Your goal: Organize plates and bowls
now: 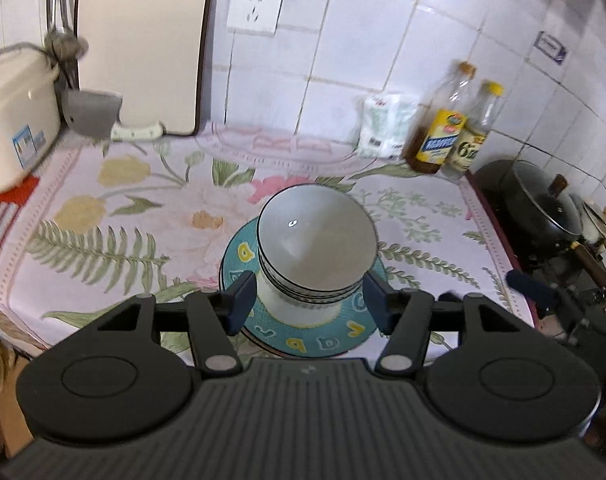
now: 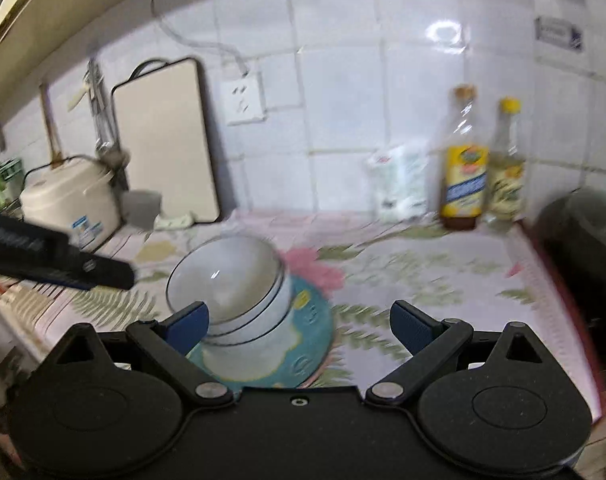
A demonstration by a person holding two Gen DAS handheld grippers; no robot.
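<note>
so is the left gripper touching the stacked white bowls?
Apart. The left wrist view shows the left gripper open, its blue pads either side of the stacked white bowls with teal plate visible in both gaps.

White dark-rimmed bowls (image 1: 317,240) sit on a teal, yellow-lettered plate (image 1: 343,336) over floral cloth (image 1: 143,208).

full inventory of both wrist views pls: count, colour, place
bowls: stack, exact count unclear, white with dark rim lines, on the plates
plates: teal top plate with letters, more stacked beneath, on the floral cloth
bottles: 2, yellow-capped, against the wall at right
white packet: 1, beside the bottles
rice cooker: 1, cream, left
cutting board: 1, cream, leaning on the tiles
cleaver: 1, grey blade, by the board
wok: 1, dark, lidded, far right
left gripper: jaws open, straddling the bowls
right gripper: jaws open
</note>
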